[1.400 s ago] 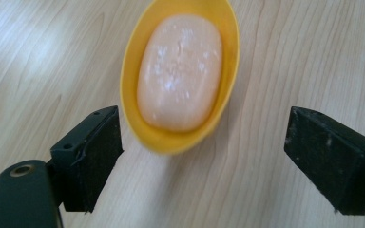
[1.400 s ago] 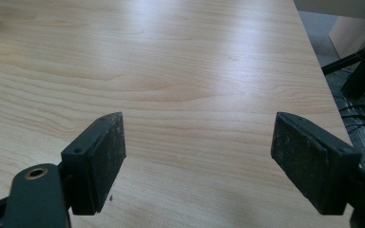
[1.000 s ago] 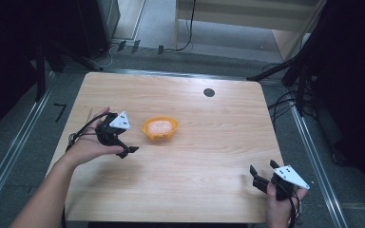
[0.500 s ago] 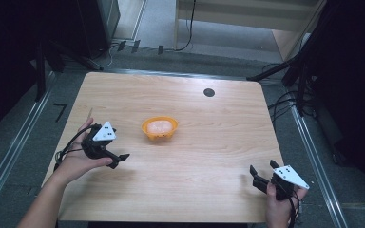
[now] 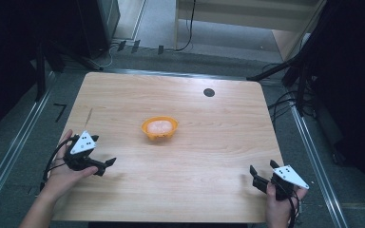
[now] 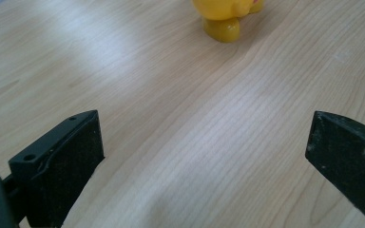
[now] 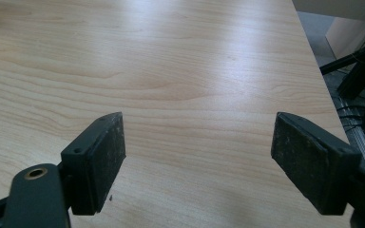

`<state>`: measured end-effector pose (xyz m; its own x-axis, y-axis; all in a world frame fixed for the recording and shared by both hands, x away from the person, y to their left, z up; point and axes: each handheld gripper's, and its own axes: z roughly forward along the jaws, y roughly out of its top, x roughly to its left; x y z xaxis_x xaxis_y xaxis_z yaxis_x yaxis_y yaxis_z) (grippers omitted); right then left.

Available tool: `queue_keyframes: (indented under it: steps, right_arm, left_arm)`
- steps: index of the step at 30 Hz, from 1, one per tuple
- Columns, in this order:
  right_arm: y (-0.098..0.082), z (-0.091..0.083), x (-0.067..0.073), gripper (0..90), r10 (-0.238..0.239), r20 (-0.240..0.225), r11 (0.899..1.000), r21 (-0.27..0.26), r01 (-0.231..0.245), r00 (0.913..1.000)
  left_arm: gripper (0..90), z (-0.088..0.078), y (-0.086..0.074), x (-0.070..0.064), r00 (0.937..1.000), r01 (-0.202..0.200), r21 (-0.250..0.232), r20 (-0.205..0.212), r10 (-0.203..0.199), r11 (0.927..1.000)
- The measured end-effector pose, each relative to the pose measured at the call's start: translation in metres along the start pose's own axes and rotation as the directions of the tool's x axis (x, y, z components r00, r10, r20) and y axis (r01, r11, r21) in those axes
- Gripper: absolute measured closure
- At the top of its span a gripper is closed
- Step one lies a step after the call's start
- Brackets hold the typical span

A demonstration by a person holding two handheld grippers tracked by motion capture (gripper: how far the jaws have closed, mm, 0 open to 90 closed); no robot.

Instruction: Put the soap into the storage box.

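Left gripper (image 5: pixel 105 165) retreated from round orange plastic bowl (image 5: pixel 159 128); both grippers gape over woodgrain.

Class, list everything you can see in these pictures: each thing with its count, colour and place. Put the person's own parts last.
Light wooden table: one, pale wood, centre of the high view.
Small orange plastic bowl: one, orange with pale pinkish contents, mid-table.
Round black grommet: one, black, far side of the table.
Left hand-held gripper: one, black, jaws apart, near left edge.
Right hand-held gripper: one, black, jaws apart, near right corner.
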<state>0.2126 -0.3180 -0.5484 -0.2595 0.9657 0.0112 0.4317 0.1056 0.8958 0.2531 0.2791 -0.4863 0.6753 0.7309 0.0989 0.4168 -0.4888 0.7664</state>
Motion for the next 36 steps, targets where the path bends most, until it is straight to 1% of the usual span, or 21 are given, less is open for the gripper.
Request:
queue_keyframes:
  steps: [1, 6, 13, 18, 21, 22, 24, 25, 26, 28, 30, 31, 34, 36]
  right_arm:
    - [0.0, 0.0, 0.0, 19.6, -0.003, 0.001, 1.0, 0.0, 0.003, 1.0]
    - [0.0, 0.0, 0.0, 19.6, -0.002, 0.003, 1.0, 0.001, 0.002, 1.0]
    - [0.0, 0.0, 0.001, 19.6, -0.007, 0.006, 1.0, 0.002, 0.007, 1.0]
    - [0.0, 0.0, 0.001, 19.6, -0.006, 0.009, 1.0, 0.005, 0.006, 0.9999]
    - [0.0, 0.0, 0.001, 19.6, -0.007, 0.009, 1.0, 0.005, 0.007, 0.9999]
    - [0.0, 0.0, 0.001, 19.6, -0.006, 0.009, 1.0, 0.005, 0.006, 0.9999]
    - [0.0, 0.0, 0.001, 19.6, -0.005, 0.01, 1.0, 0.006, 0.005, 0.9999]
    - [0.0, 0.0, 0.001, 19.6, -0.005, 0.01, 1.0, 0.006, 0.005, 0.9999]
    - [0.0, 0.0, 0.001, 19.6, -0.005, 0.01, 1.0, 0.006, 0.005, 0.9999]
    - [0.0, 0.0, 0.001, 19.6, -0.005, 0.01, 1.0, 0.006, 0.004, 0.9999]
    - [0.0, 0.0, 0.001, 19.6, -0.005, 0.01, 1.0, 0.006, 0.005, 0.9999]
    - [0.0, 0.0, 0.001, 19.6, -0.005, 0.01, 1.0, 0.006, 0.005, 0.9999]
    - [0.0, 0.0, 0.001, 19.6, -0.006, 0.01, 1.0, 0.006, 0.006, 0.9999]
    - [0.0, 0.0, 0.002, 19.6, -0.006, 0.009, 1.0, 0.007, 0.006, 0.9999]
  left_arm:
    - [0.0, -0.001, -0.003, -0.001, 0.9999, 0.011, -0.005, -0.004, -0.011, 0.9999]
    - [0.0, -0.006, -0.023, -0.008, 0.9993, 0.03, -0.017, -0.023, -0.03, 0.9994]
    - [0.0, -0.015, -0.045, -0.01, 0.9958, 0.078, -0.038, -0.045, -0.08, 0.9962]
    - [0.0, -0.025, -0.057, -0.007, 0.9904, 0.114, -0.067, -0.07, -0.119, 0.9912]
    - [0.0, -0.031, -0.065, -0.005, 0.9862, 0.134, -0.073, -0.088, -0.14, 0.9883]
    - [0.0, -0.033, -0.069, -0.004, 0.9839, 0.146, -0.073, -0.094, -0.152, 0.9867]
    - [0.0, -0.035, -0.074, -0.003, 0.9815, 0.165, -0.077, -0.086, -0.171, 0.9833]
    - [0.0, -0.037, -0.077, -0.002, 0.9805, 0.173, -0.08, -0.081, -0.179, 0.9816]
    - [0.0, -0.039, -0.078, -0.001, 0.9788, 0.182, -0.097, -0.077, -0.19, 0.9785]
    - [0.0, -0.043, -0.081, 0.0, 0.9753, 0.197, -0.108, -0.079, -0.206, 0.9744]
    - [0.0, -0.044, -0.083, 0.0, 0.9731, 0.202, -0.128, -0.087, -0.213, 0.971]
    - [0.0, -0.044, -0.083, 0.0, 0.9715, 0.205, -0.131, -0.092, -0.218, 0.9699]
    - [0.0, -0.043, -0.083, 0.0, 0.9717, 0.207, -0.126, -0.088, -0.219, 0.9702]
    - [0.0, -0.043, -0.083, 0.001, 0.9698, 0.22, -0.128, -0.079, -0.231, 0.9671]
